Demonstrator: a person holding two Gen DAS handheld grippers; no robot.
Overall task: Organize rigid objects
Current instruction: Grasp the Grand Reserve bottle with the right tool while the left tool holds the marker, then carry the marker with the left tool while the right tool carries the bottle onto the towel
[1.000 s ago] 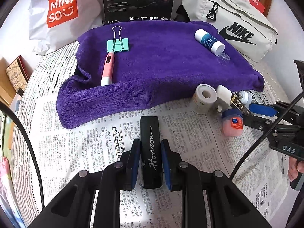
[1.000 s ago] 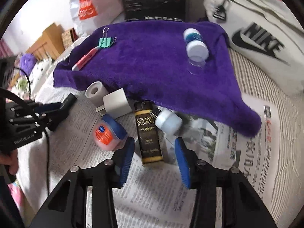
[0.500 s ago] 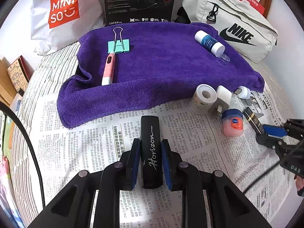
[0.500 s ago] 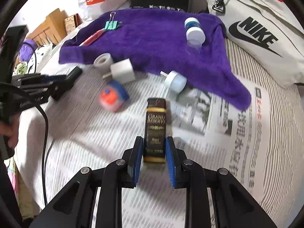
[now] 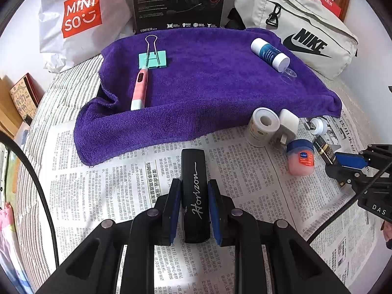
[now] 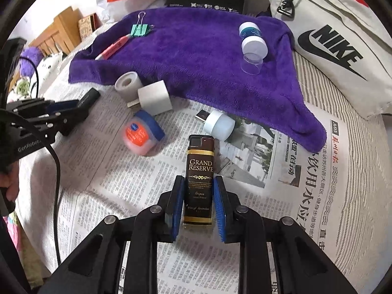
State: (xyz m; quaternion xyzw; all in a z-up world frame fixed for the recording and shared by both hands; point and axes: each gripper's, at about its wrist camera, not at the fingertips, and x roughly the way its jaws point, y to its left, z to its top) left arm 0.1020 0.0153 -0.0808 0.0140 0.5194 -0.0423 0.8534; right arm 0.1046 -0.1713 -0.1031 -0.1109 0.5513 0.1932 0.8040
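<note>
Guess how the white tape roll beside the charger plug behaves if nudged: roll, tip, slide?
The tape roll lies on its side against the white plug, so it would probably roll away from it. It looks light, with a hollow core. The newspaper beneath may crease and slow it.

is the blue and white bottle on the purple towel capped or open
Open of its clear outer cap: blue and white bottle lies tipped on the purple towel, with the clear cap beside it.

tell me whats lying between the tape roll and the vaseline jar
The white charger cube lies between the tape roll and the Vaseline jar, its plug end toward the jar; the right wrist view shows it best.
</note>
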